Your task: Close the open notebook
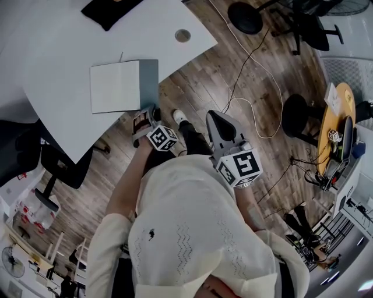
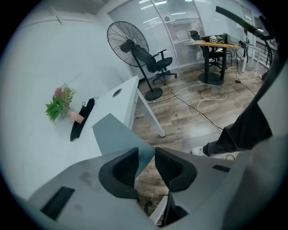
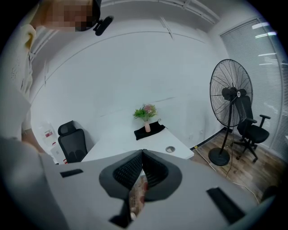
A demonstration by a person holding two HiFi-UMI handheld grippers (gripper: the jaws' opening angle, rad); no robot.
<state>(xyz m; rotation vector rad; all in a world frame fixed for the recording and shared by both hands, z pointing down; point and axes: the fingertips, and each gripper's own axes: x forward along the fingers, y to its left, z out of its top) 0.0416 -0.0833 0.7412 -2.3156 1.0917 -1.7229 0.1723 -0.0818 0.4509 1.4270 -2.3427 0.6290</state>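
Closest to the body, the right claw (image 3: 141, 155) is closed, pad against pad, with nothing in it. It is held up and away from the work.

Further out, the left claw (image 2: 147, 155) points down at the desk edge with its jaws apart in a moderate gap. The corner of the notebook's grey-blue cover (image 2: 116, 134) lies in that gap, but the pads do not appear to press on it, so nothing is gripped yet.

The notebook (image 1: 116, 86) lies open and flat on the white desk (image 1: 64, 46). Its blank white page faces up on the far side from the claw, and the cover is spread out on the near side. The cover's near corner seems to jut just past the desk edge.

It looks light and thin. The cover is probably a bendable card that flexes if pinched at one corner, and the pages under it are soft and may fan or lag behind. That overhanging corner, or the free edge beside it, is the natural place to hold, because a pad can get underneath there. The spine should act as the hinge. On so smooth a top the whole book may skid instead of folding, so the closed right claw could steady the page side.

Beyond it on the desk are a round cable hole (image 1: 182, 35) and a black cloth (image 1: 108, 10).
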